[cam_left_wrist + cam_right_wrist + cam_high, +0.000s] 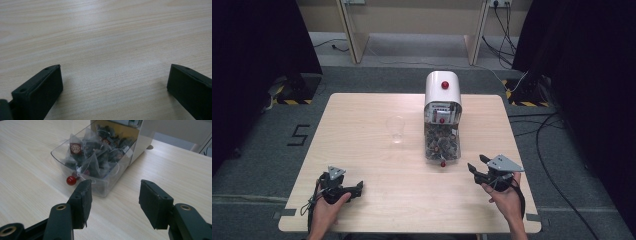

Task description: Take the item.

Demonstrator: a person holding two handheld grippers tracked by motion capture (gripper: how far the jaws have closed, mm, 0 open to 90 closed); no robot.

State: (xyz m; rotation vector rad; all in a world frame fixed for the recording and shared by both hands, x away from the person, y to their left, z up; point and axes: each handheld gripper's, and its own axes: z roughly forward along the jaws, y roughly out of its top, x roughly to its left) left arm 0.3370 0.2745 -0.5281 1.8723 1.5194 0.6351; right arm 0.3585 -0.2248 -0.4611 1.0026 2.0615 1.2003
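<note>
A white dispenser point(442, 88) with a red knob on top stands at the table's far middle. Its clear drawer point(442, 144) is pulled out toward me and holds several pyramid tea bags point(96, 157); a small red ball handle point(71, 180) sticks out of the drawer's front. An empty clear glass point(396, 128) stands left of the dispenser. My right gripper point(477, 164) rests near the front right, open, its jaws pointing at the drawer point(100, 162) with nothing between them. My left gripper point(358, 189) lies at the front left, open over bare wood point(112, 50).
The light wooden table point(362, 150) has free room across its left and front middle. Cables point(542, 140) trail over the grey floor to the right. Wooden furniture legs point(352, 30) stand beyond the table's far edge.
</note>
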